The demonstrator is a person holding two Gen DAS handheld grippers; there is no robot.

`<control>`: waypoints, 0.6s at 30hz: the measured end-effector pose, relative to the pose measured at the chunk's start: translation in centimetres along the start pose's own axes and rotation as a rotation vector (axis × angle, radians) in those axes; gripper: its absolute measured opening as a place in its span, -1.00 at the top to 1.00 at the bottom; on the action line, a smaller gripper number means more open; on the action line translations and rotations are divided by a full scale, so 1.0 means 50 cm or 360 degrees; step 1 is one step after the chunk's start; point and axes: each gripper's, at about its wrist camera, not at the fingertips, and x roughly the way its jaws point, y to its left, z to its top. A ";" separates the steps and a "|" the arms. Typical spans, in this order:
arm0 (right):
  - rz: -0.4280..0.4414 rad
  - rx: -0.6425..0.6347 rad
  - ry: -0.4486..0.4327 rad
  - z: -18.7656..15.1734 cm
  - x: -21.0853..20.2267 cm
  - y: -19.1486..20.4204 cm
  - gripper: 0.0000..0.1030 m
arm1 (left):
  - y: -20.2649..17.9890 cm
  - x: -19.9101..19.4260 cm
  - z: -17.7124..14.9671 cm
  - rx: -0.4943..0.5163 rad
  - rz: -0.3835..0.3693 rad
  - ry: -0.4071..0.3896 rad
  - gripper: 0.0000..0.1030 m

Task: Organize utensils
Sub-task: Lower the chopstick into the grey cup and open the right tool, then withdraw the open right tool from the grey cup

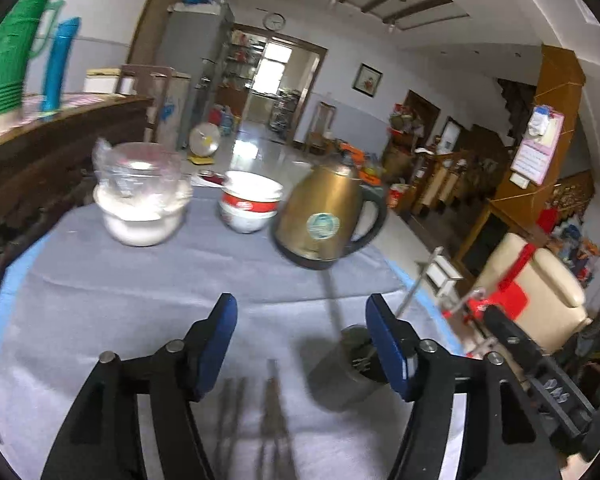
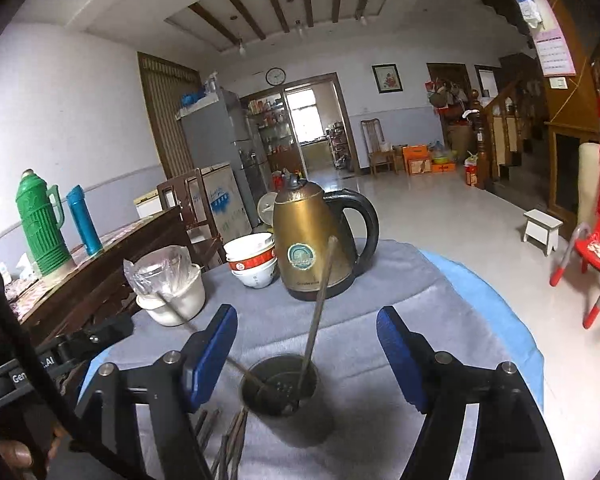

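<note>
A dark metal utensil cup stands on the grey cloth, below and between the fingers of my right gripper, which is open and holds nothing. One chopstick stands upright in the cup and another leans out to the left. Loose chopsticks lie on the cloth left of the cup. In the left wrist view my left gripper is open and empty above those lying chopsticks. The cup sits by its right finger, partly hidden.
A brass kettle, stacked red-and-white bowls and a bagged white container stand at the table's far side. A green thermos and a blue bottle stand on the wooden sideboard at left. At right are a red chair and the table edge.
</note>
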 end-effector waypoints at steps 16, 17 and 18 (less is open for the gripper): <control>-0.0020 -0.0046 0.0505 -0.275 0.046 0.037 -0.48 | 0.266 0.011 -0.215 -0.0143 0.0657 0.0451 -0.51; -0.0027 -0.0053 0.0512 -0.279 0.051 0.037 -0.48 | 0.268 0.015 -0.219 -0.0131 0.0665 0.0460 -0.51; -0.0033 -0.0061 0.0520 -0.279 0.057 0.038 -0.48 | 0.267 0.020 -0.223 -0.0111 0.0677 0.0470 -0.51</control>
